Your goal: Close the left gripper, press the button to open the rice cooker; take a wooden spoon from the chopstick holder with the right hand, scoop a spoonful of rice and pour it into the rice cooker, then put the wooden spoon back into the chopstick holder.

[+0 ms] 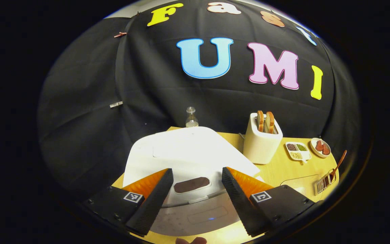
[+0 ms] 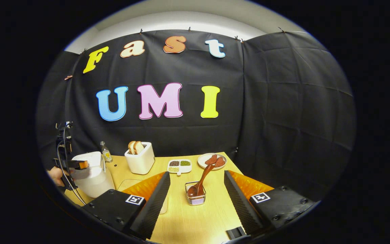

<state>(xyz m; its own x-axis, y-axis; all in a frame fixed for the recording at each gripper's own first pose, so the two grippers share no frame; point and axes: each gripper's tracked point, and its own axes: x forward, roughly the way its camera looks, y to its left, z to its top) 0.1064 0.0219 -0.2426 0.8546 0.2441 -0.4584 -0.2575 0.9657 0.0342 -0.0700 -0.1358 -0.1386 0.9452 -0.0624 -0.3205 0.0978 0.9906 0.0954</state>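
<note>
The rice cooker [image 1: 188,159] is closed under the released left hand-held gripper [image 1: 197,200], while the wooden spoon [image 2: 201,179] stands in the chopstick holder [image 2: 195,198] between the right hand-held gripper's [image 2: 196,200] spread fingers, which fits either end of the task.

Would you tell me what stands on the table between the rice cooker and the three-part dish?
In the right gripper view, the white toaster holding bread slices stands between the rice cooker and the three-part dish; the left gripper view agrees.
</note>
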